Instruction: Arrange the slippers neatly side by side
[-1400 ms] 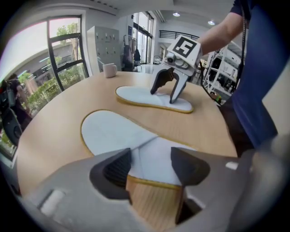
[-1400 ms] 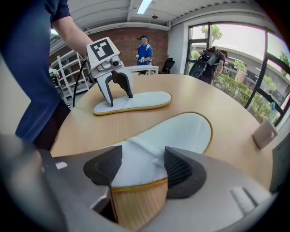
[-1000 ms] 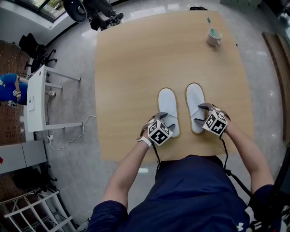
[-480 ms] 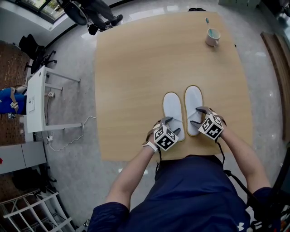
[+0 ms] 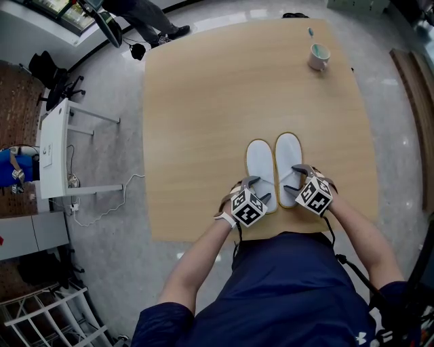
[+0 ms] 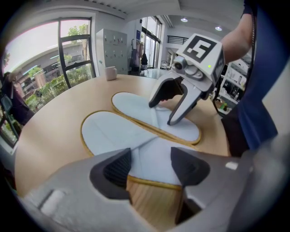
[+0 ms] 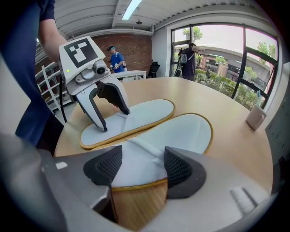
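Note:
Two white slippers with yellow trim lie side by side, touching, near the front edge of the wooden table (image 5: 203,101). The left slipper (image 5: 260,166) (image 6: 111,133) (image 7: 145,112) has my left gripper (image 5: 260,188) (image 6: 146,167) (image 7: 114,120) open over its heel end, one jaw on each side of the strap. The right slipper (image 5: 288,157) (image 6: 136,105) (image 7: 183,131) has my right gripper (image 5: 292,177) (image 7: 142,167) (image 6: 161,114) open over its heel end in the same way. Both heel ends are partly hidden by the grippers.
A mug (image 5: 320,55) stands at the table's far right corner. A white desk (image 5: 54,146) stands on the floor to the left, with a cable beside it. A person (image 5: 146,20) walks past the far left corner.
The two slippers have come together, closing the gap between them, and sit slightly nearer the front edge. Both grippers moved with them toward each other.

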`<action>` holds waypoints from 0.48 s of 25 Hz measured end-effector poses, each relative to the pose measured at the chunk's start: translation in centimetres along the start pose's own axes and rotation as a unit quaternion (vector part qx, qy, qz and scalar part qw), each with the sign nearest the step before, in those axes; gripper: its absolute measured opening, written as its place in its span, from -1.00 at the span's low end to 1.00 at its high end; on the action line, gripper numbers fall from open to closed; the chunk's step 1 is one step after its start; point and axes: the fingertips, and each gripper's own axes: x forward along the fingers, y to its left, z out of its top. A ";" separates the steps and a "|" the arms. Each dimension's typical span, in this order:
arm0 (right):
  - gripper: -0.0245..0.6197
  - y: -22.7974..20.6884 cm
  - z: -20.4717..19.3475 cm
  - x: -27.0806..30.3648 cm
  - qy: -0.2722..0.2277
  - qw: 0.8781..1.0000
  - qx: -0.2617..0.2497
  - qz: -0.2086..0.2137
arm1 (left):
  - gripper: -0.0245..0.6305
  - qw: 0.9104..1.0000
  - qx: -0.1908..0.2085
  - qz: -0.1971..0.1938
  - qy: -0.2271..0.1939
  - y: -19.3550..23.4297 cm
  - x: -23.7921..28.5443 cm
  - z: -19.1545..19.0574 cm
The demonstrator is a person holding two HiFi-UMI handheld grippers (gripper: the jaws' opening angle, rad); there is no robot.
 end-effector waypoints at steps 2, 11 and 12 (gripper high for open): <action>0.01 0.2 -0.1 -0.1 -0.001 1.000 0.003 -0.001 | -0.06 1.000 0.003 -0.002 0.000 0.0 0.0 0.0; 0.00 0.8 -0.6 0.0 0.003 1.000 0.010 -0.007 | -0.06 1.000 0.011 -0.005 0.003 -0.1 0.2 -0.1; 0.00 0.9 -0.7 0.0 0.004 1.000 0.010 -0.007 | -0.06 1.000 0.011 -0.006 0.004 -0.1 0.3 -0.1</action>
